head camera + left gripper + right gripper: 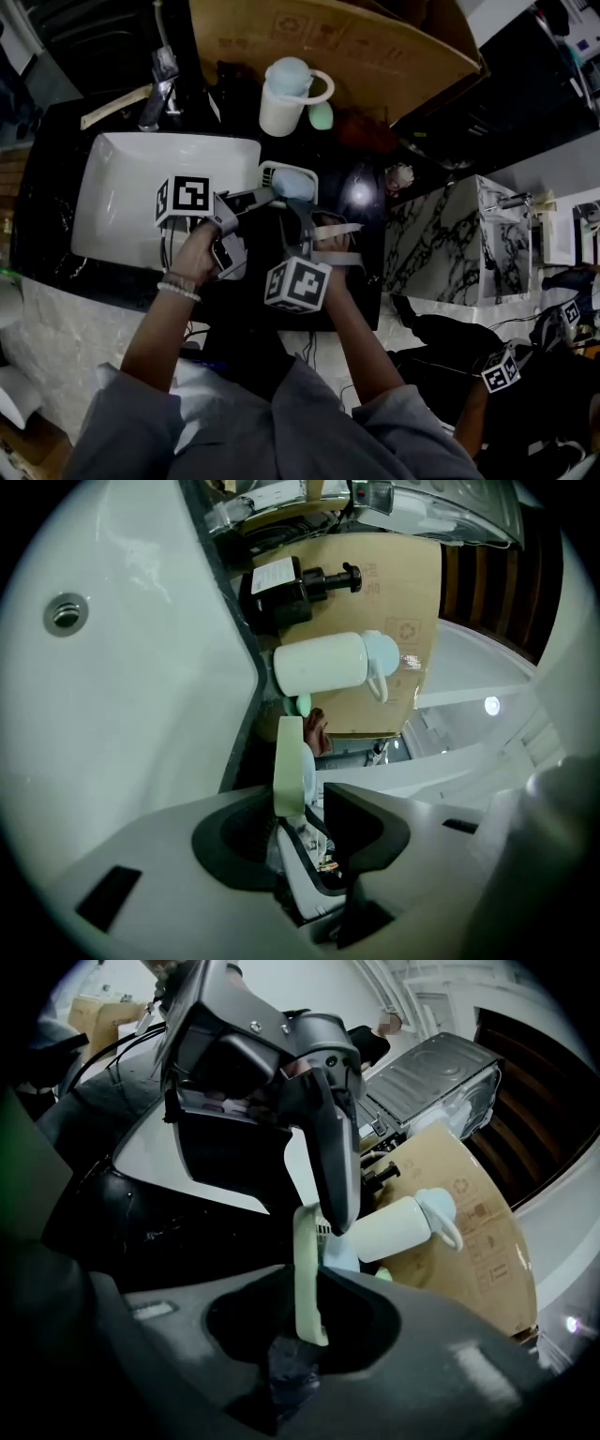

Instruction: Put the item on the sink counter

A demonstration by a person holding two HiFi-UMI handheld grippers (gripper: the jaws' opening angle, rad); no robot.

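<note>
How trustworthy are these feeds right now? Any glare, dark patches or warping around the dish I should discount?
Head view: dim overall, the black counter swallows detail, with one glare spot beside the pale green dish. Left gripper view: strong fisheye bending, the white sink nearly blown out. Right gripper view: foreground underexposed, but the dish rim and white bottle read sharply.

The dish (292,181) is seen in pale green, with pale blue inside. The sink (112,202) is coloured white, the counter (56,141) round it black. At the counter's far edge a white bottle (279,101) is capped in pale blue, and a brown cardboard box (375,47) is seen behind it. The cubes of the left gripper (314,803) and the right gripper (314,1288) are patterned with black squares on white. A cabinet (436,239) is veined black and white like marble.
</note>
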